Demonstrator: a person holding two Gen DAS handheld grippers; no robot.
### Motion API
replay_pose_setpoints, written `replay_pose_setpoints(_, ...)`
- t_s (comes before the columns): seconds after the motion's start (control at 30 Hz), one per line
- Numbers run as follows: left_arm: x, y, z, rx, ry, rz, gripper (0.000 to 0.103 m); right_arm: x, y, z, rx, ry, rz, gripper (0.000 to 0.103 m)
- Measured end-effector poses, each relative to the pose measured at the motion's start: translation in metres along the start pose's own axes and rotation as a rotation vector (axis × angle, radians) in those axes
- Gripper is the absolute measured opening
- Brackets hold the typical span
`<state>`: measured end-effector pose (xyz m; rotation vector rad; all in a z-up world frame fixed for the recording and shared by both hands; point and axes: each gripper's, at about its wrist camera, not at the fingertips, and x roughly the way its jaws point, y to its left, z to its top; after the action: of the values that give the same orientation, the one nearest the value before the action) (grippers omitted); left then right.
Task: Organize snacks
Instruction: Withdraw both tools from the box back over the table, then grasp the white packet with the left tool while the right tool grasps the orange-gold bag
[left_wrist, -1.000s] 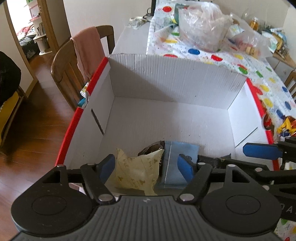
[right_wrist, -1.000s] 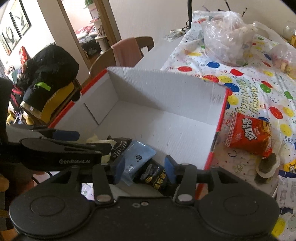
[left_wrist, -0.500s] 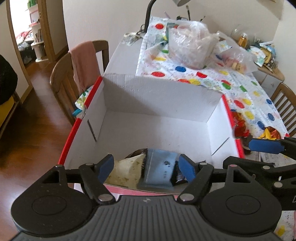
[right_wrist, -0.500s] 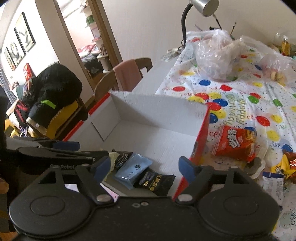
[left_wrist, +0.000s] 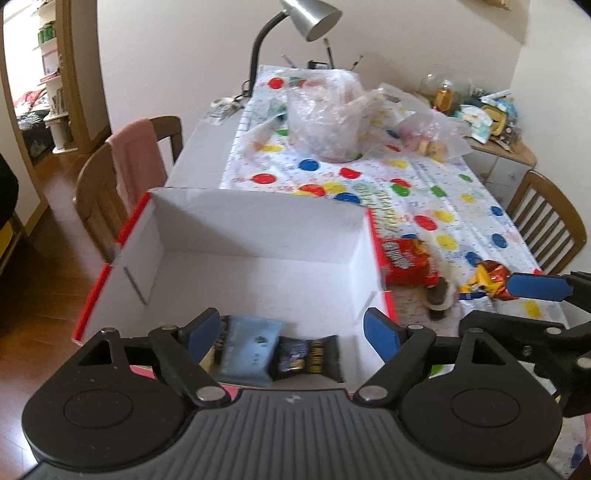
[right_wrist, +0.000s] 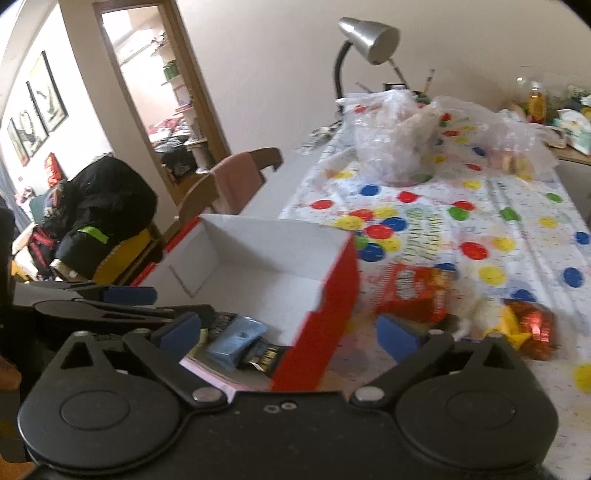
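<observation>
A red-edged white cardboard box (left_wrist: 255, 218) (right_wrist: 334, 280) sits at the near end of the table. A light blue packet (left_wrist: 249, 349) (right_wrist: 232, 341) and a black packet (left_wrist: 308, 356) (right_wrist: 264, 356) lie at its near wall. Right of the box lie a red snack bag (left_wrist: 406, 260) (right_wrist: 410, 290) and a shiny red-and-yellow bag (left_wrist: 487, 282) (right_wrist: 528, 328). My left gripper (left_wrist: 293, 330) hangs open above the box's near edge, holding nothing. My right gripper (right_wrist: 290, 334) is open over the box's right corner, also without anything in it. A blue finger of the right gripper (left_wrist: 537, 288) shows in the left wrist view.
A dotted tablecloth (left_wrist: 443, 199) covers the table. Clear plastic bags (left_wrist: 332, 114) of food and a desk lamp (left_wrist: 310, 18) stand at the far end. Wooden chairs stand at left (left_wrist: 129, 166), with a pink cloth on one, and at right (left_wrist: 550, 229). A dark round object (left_wrist: 439, 299) lies beside the red bag.
Both grippers have risen and pulled back from the box. The right gripper has opened wider and swung right, toward the bags on the table. The packets stay in the box.
</observation>
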<state>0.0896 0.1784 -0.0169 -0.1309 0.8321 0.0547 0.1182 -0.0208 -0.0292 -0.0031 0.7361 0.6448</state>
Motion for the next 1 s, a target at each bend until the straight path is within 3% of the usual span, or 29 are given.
replay_pose_setpoints(0.2,0.003,-0.035,-0.002,0.022,0.000,-0.051,0.088,-0.024,-0.036,-0.008,0.004,-0.019,-0.042,0.103)
replay_pose_setpoints(0.33,0.007,-0.059,-0.003,0.027,0.001,-0.086,0.097,-0.038,-0.060,-0.016,-0.016,-0.025,-0.074,0.103)
replay_pose_setpoints(0.6,0.028,-0.114,-0.013,0.049,0.037,-0.112,0.097,-0.060,-0.111,-0.040,-0.065,-0.064,-0.186,0.103)
replay_pose_setpoints(1.0,0.069,-0.195,-0.023,0.116,0.081,-0.105,0.097,-0.054,-0.193,-0.044,-0.014,-0.007,-0.208,0.103)
